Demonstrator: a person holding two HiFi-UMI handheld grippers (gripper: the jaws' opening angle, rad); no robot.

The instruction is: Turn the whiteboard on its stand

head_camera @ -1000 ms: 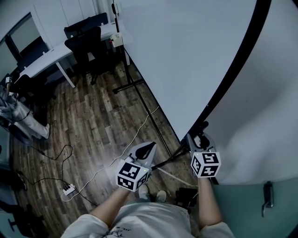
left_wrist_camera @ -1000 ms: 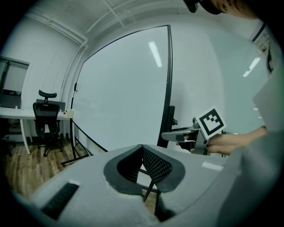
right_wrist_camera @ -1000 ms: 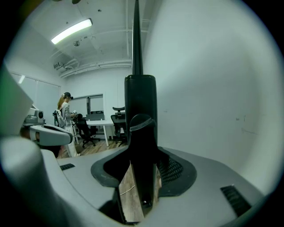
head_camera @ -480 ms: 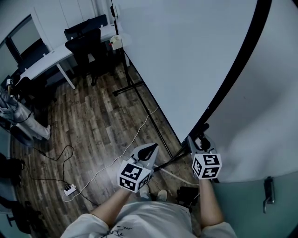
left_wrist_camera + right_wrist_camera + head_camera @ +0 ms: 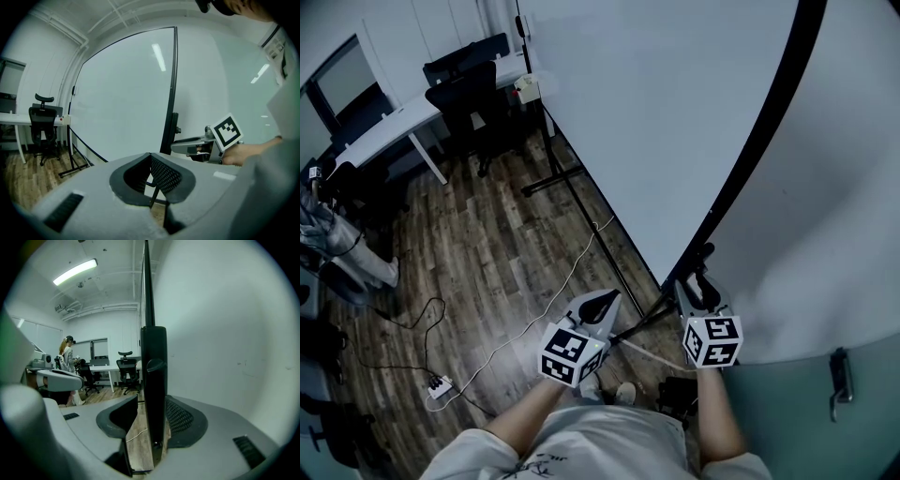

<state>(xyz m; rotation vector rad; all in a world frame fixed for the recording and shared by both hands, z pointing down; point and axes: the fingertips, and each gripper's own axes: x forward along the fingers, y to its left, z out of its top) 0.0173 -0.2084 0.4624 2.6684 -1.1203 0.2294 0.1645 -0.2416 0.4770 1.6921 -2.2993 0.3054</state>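
The big whiteboard (image 5: 656, 112) stands on a black floor stand (image 5: 551, 176), with its black side frame (image 5: 759, 141) curving down to my right gripper (image 5: 698, 286). In the right gripper view the frame bar (image 5: 153, 380) with its knob stands between the jaws of the right gripper (image 5: 152, 413), and the pads press on both sides of it. My left gripper (image 5: 598, 302) hangs over the floor to the left of the board's lower corner, apart from it. Its jaws are together on nothing in the left gripper view (image 5: 151, 171), which also shows the board (image 5: 126, 93).
A white desk (image 5: 384, 127) and black office chairs (image 5: 473, 94) stand at the far left. Cables (image 5: 534, 319) and a power strip (image 5: 438, 384) lie on the wood floor. A teal door with a handle (image 5: 839, 394) is at my right. A person (image 5: 65, 352) stands far back.
Almost nothing: both grippers keep their places at the board's lower corner, and the head view has shifted slightly.
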